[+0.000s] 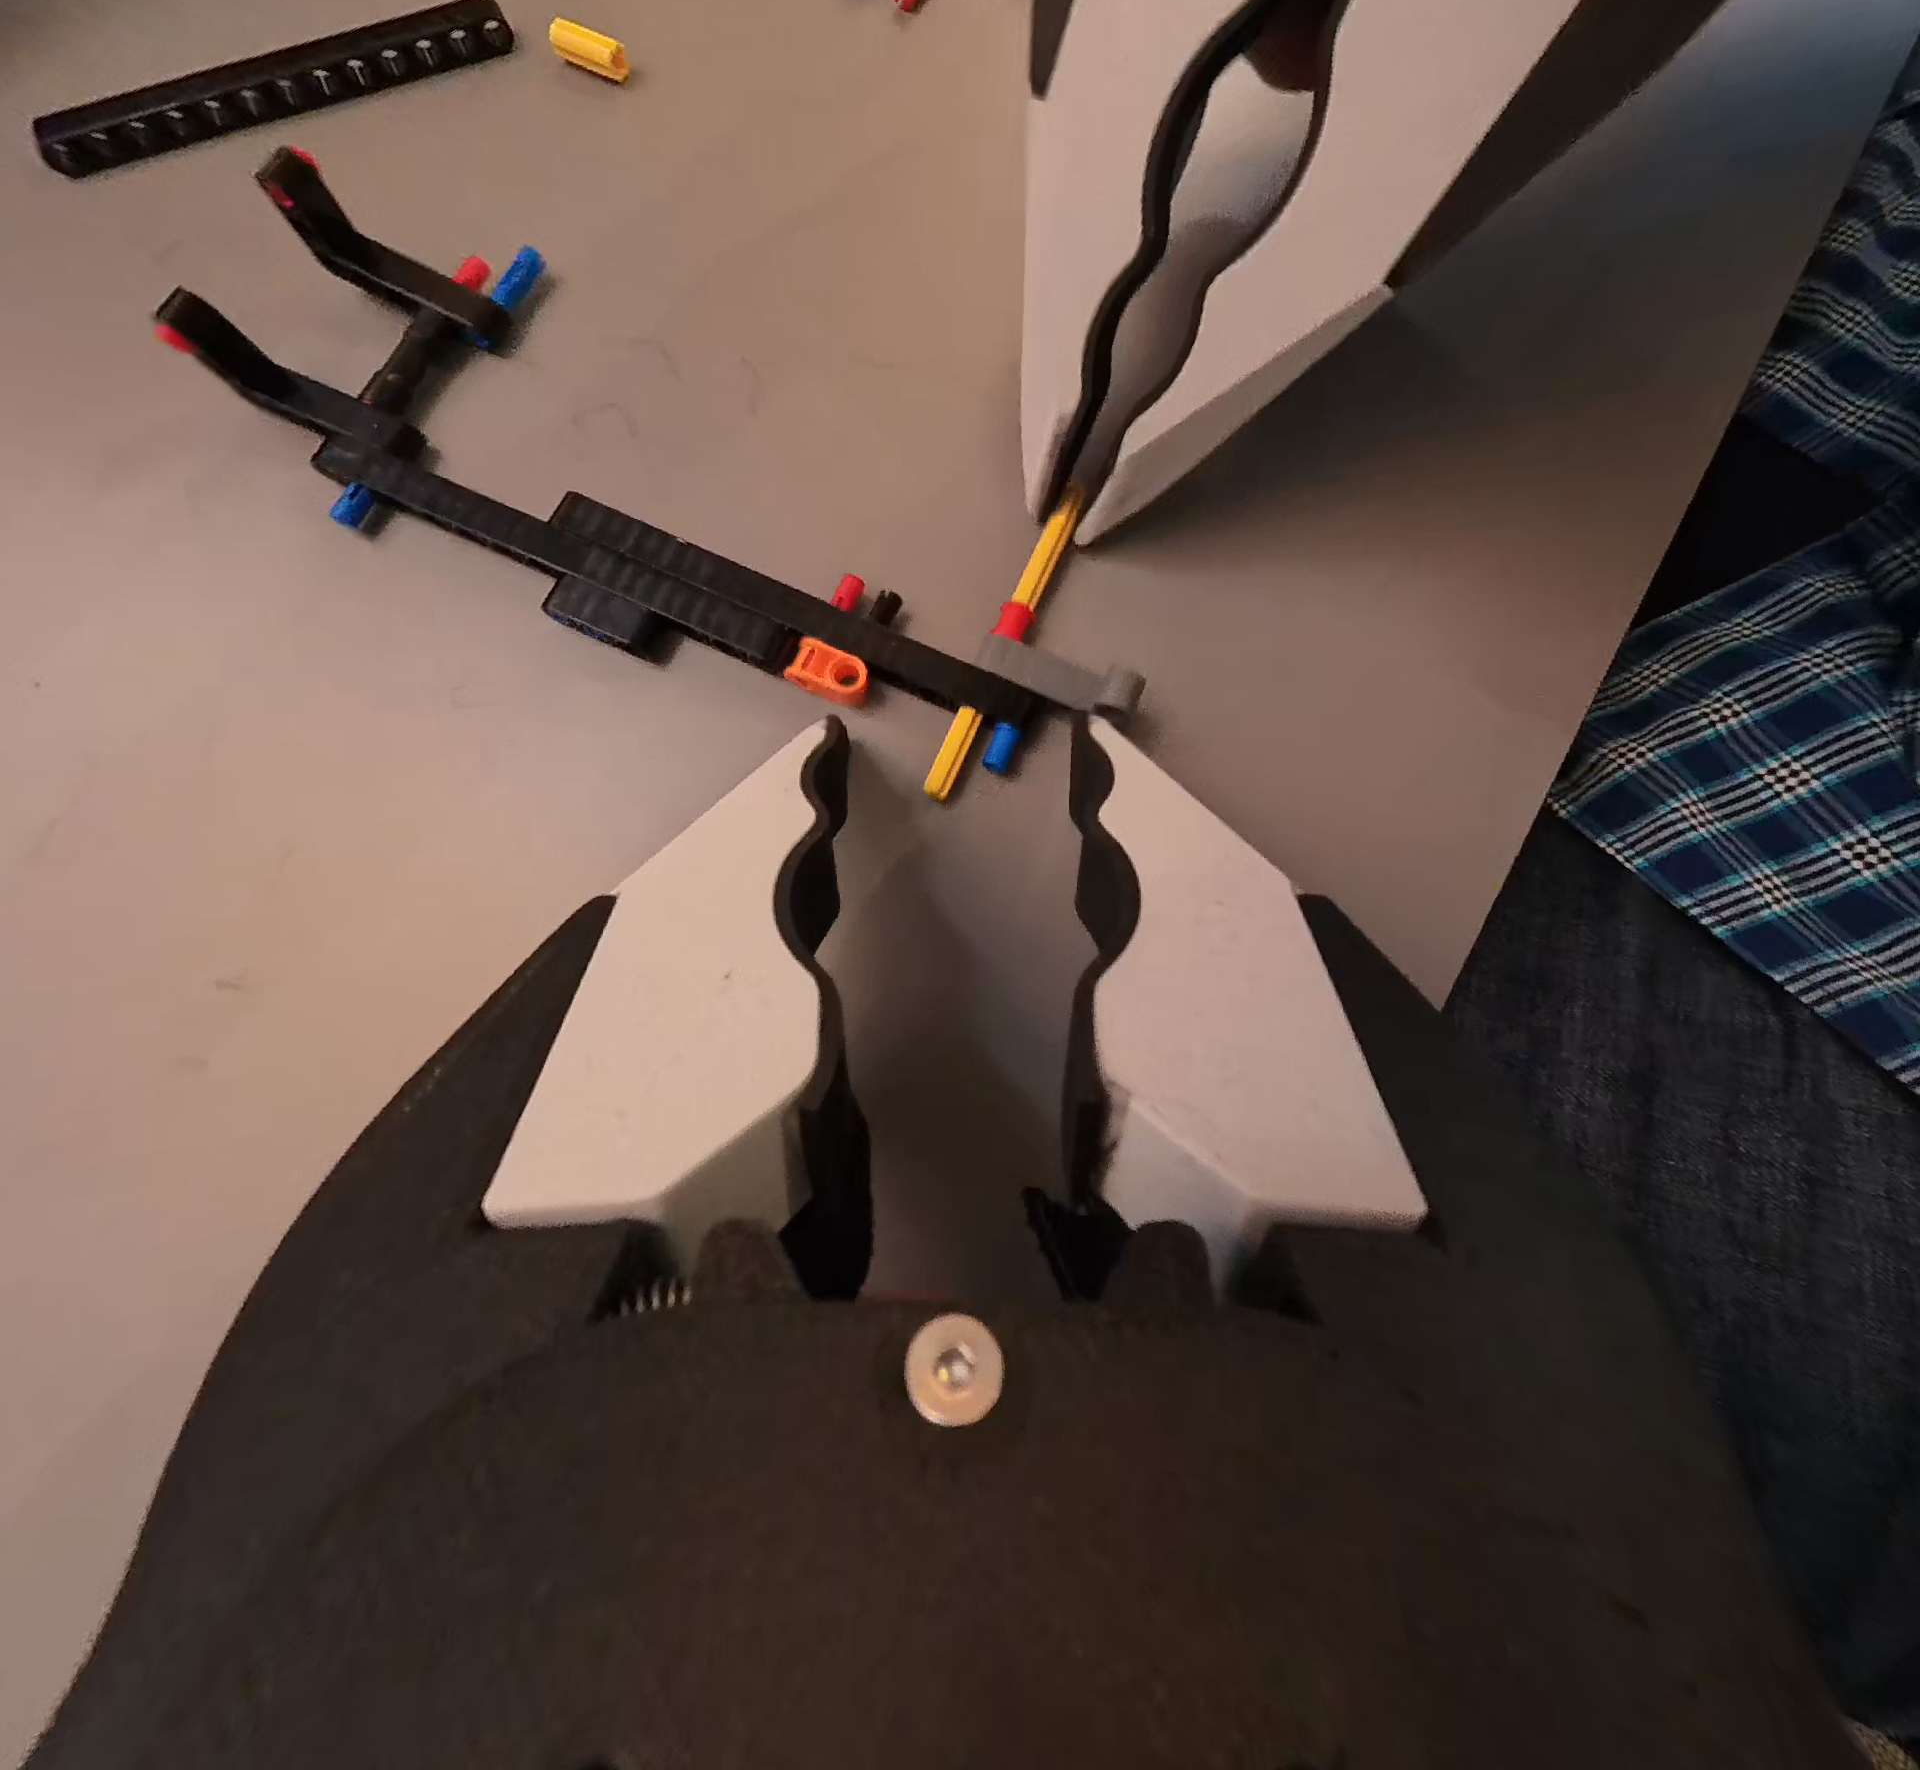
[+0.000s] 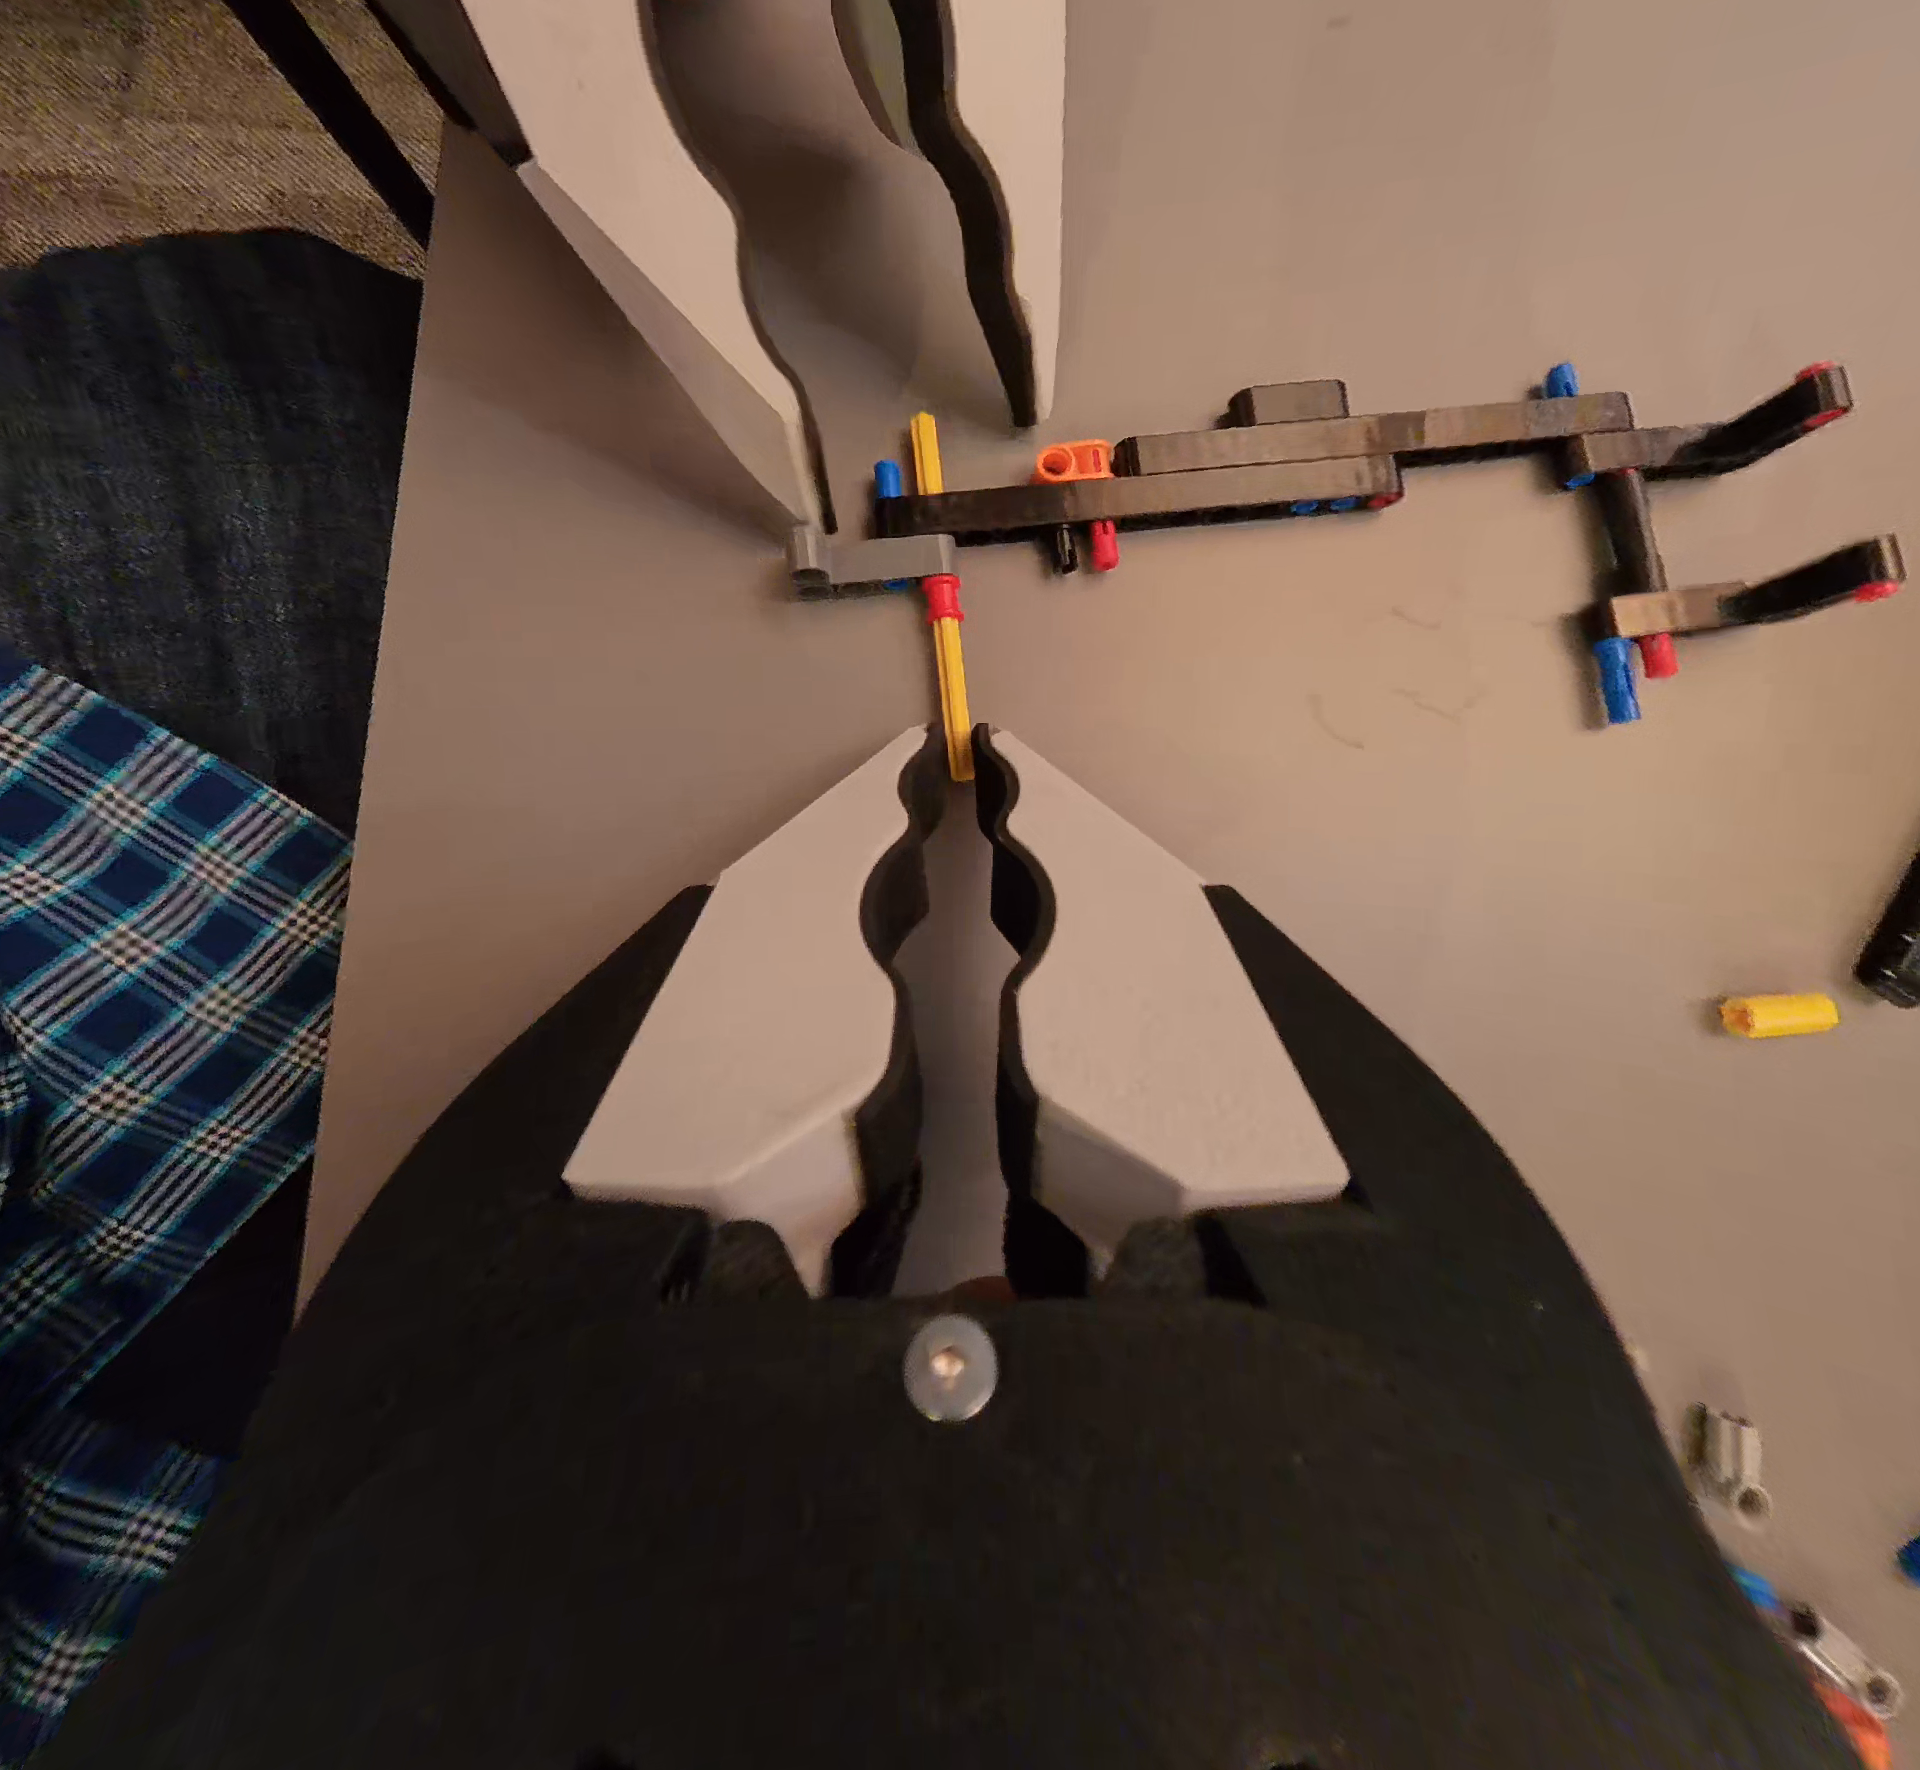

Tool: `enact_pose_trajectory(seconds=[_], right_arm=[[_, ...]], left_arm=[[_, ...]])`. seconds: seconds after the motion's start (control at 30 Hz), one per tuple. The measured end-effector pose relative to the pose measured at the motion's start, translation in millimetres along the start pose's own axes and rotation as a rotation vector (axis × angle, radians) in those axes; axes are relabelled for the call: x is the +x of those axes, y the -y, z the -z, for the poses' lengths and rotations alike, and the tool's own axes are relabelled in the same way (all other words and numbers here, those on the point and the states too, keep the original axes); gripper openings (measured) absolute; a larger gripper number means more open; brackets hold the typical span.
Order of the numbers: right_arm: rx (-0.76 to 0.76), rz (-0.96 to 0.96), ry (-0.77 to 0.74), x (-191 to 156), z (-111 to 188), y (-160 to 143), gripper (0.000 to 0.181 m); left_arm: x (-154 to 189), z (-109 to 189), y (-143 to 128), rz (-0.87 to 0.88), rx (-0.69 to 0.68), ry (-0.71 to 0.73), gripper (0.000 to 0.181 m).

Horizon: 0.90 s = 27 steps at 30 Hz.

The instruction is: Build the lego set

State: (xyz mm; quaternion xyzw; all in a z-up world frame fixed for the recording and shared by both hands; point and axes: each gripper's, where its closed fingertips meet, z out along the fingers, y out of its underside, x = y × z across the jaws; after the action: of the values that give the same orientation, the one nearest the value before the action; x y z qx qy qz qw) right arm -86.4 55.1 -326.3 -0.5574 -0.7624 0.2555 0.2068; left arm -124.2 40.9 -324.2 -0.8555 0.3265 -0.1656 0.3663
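Grey table (image 2: 1351,889) near edge | R fingers (image 2: 961,752) pinch yellow axle (image 2: 948,671) | L fingers (image 1: 956,733) apart

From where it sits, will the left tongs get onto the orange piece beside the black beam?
Probably yes: the left tongs are open, and the orange piece lies just ahead of them with nothing between.

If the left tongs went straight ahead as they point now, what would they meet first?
Probably the near end of the yellow axle and the blue pin beside it, both sticking out of the black beam assembly. The left tongs are open; height above the table is unclear.
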Motion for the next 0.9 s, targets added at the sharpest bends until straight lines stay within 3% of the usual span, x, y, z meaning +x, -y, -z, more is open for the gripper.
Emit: enact_pose_trajectory(seconds=[0.03,0.47,0.63,0.9], right_arm=[[0.002,-0.01,-0.001,-1,-1,1,0.003],[0.001,-0.093,-0.056,10,-7,8,0.003],[0.0,-0.111,-0.092,13,-12,15,0.003],[0.014,-0.155,-0.136,24,-15,20,0.003]], left_arm=[[-1,1,0,0.007,0.002,0.001,0.039],[-19,0,3,0.037,0.006,-0.019,0.033],[-34,1,3,0.032,0.002,-0.035,0.022],[-52,1,6,0.036,0.015,-0.012,0.025]])
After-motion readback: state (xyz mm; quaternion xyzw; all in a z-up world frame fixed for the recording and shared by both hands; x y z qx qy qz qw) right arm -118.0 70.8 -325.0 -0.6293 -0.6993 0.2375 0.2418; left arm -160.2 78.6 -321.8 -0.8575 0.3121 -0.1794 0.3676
